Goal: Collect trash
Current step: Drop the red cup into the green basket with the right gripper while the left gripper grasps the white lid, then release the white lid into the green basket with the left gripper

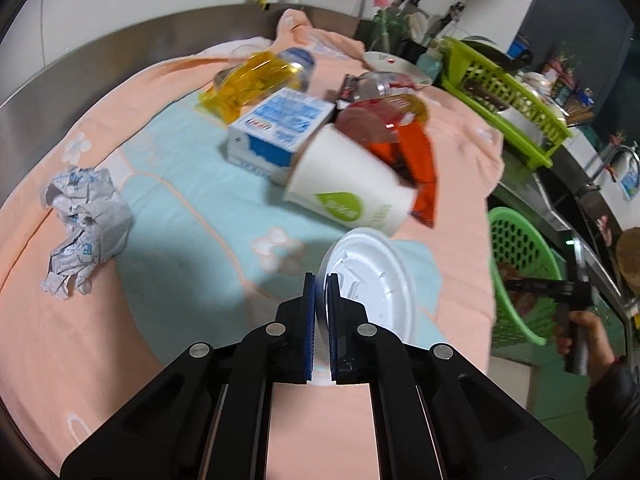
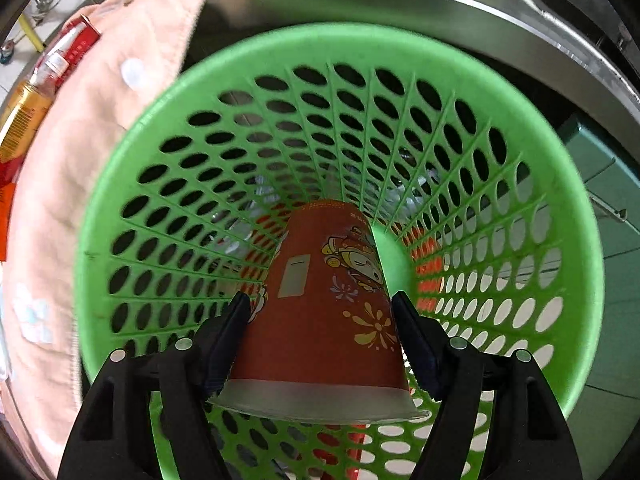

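My left gripper [image 1: 321,280] is shut on the rim of a white foam bowl [image 1: 374,276] and holds it just above the pink and blue cloth [image 1: 168,208]. On the cloth lie a crumpled paper [image 1: 82,226], a blue milk carton [image 1: 280,128], a white paper cup [image 1: 352,184], an orange wrapper [image 1: 418,160] and a yellow bottle [image 1: 252,80]. My right gripper [image 2: 322,304] holds a red paper cup [image 2: 324,304] bottom-first over the mouth of the green trash basket [image 2: 572,216]; the jaws sit at the cup's sides. That basket also shows in the left wrist view [image 1: 520,264].
A green dish rack [image 1: 508,92] stands at the table's far right with dishes and a knife behind it. A steel counter edge [image 2: 480,12] runs behind the basket. A gold can [image 2: 22,124] and a red pack [image 2: 76,46] lie on the cloth's edge.
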Motion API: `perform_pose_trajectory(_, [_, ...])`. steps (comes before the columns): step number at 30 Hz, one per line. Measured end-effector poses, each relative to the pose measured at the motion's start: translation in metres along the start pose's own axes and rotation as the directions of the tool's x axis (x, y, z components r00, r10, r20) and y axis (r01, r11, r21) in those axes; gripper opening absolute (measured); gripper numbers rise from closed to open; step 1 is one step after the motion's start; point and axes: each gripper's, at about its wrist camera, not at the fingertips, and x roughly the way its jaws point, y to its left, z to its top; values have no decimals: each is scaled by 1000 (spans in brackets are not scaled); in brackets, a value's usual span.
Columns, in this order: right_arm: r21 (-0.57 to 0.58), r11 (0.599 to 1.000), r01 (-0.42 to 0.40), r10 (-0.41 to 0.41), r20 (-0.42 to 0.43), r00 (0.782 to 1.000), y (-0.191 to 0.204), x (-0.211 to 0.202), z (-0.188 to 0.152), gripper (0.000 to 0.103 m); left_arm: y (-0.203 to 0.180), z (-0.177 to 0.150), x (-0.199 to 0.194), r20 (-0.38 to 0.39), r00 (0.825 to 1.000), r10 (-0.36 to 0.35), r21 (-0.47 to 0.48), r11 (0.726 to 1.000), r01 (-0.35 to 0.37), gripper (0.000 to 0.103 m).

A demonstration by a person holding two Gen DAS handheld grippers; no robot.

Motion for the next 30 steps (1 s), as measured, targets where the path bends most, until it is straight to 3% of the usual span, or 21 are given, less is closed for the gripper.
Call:
perform_pose_trajectory(8, [21,999,-35,35,13,999,-9,0,1,72,-43,6,-4,7,996,-91,60,994,91,4])
perform_pose_trajectory(13, [10,999,-48,48,63,997,-17,-30,1,75,-77,11,3,-22,983,-180,82,980,182,4])
perform_pose_trajectory(21, [-86,994,64,-44,217,975,-23,-96,-17,78,-166,23,32,-85,952,-293,191,933,304,4])
perform_pose_trajectory(30, [-104,987,125,-84,330,940,-45,-134,-36,82,-258,18,105,-209,941,-267,274,907,319,4])
